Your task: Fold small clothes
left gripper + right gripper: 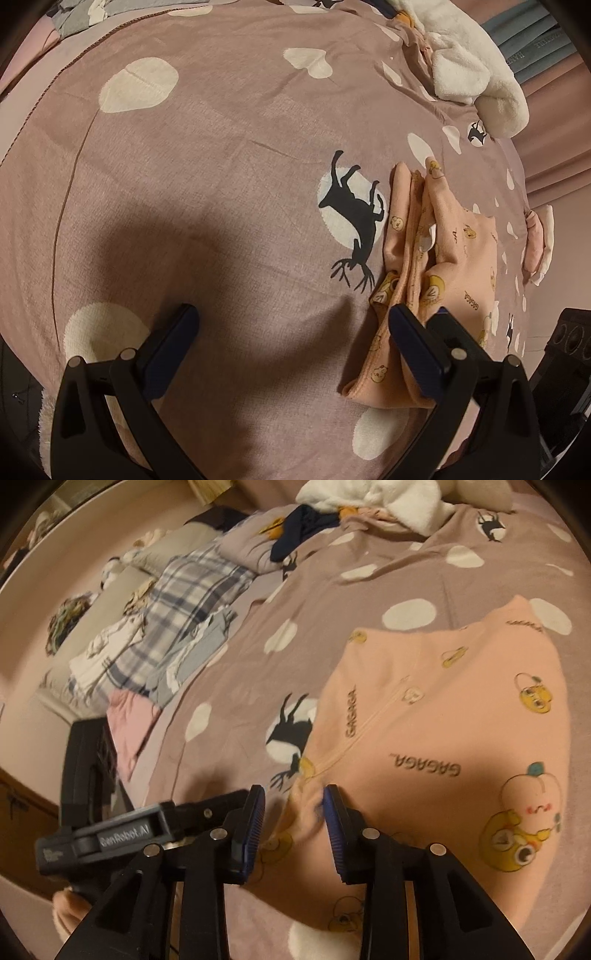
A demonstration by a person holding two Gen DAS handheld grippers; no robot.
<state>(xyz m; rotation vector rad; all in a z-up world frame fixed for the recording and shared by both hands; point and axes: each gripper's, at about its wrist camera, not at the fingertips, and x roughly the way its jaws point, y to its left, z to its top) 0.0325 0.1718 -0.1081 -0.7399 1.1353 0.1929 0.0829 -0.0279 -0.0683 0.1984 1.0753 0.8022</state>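
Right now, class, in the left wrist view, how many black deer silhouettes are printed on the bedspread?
3 in view: a large deer left of the peach baby garment, a small deer below the white fleece, and another at the right edge. Others may be hidden.

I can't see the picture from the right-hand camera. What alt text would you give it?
A peach cotton baby garment printed with yellow cartoon figures lies on a mauve bedspread with white dots, and the right claw stands open with a fold of its edge between the blue pads, not pinched. Folded clothes line the far side of the bed.
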